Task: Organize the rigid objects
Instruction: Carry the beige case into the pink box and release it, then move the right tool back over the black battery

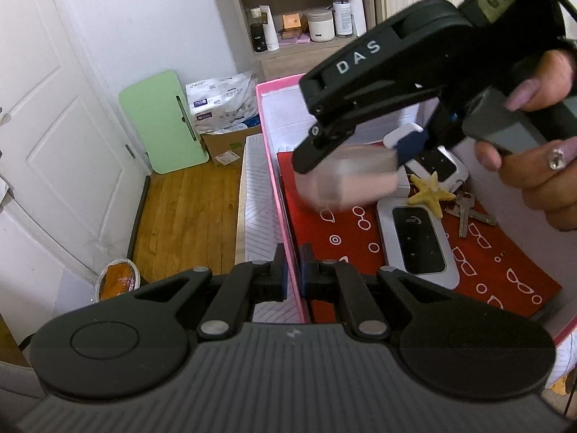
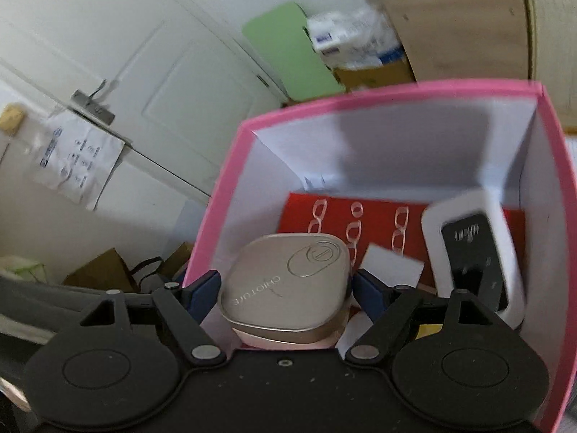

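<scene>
A pink box point(image 1: 285, 216) with a red patterned floor holds a white-and-black device point(image 1: 416, 245), a second like device point(image 1: 441, 166), a yellow starfish point(image 1: 429, 191) and keys point(image 1: 467, 211). My left gripper point(image 1: 293, 274) is shut on the box's near-left wall. My right gripper point(image 2: 286, 283) is shut on a rose-gold metal case point(image 2: 288, 283) and holds it inside the pink box point(image 2: 223, 195), above the floor. The case also shows in the left wrist view point(image 1: 349, 176), blurred. A white-and-black device point(image 2: 472, 252) lies to the right of it.
A striped surface point(image 1: 258, 195) lies under the box. Left of it is wooden floor point(image 1: 187, 209), a green board point(image 1: 162, 122), a cardboard box point(image 1: 230, 140) and a white door point(image 1: 54, 126). A shelf with bottles and jars point(image 1: 306, 18) stands behind.
</scene>
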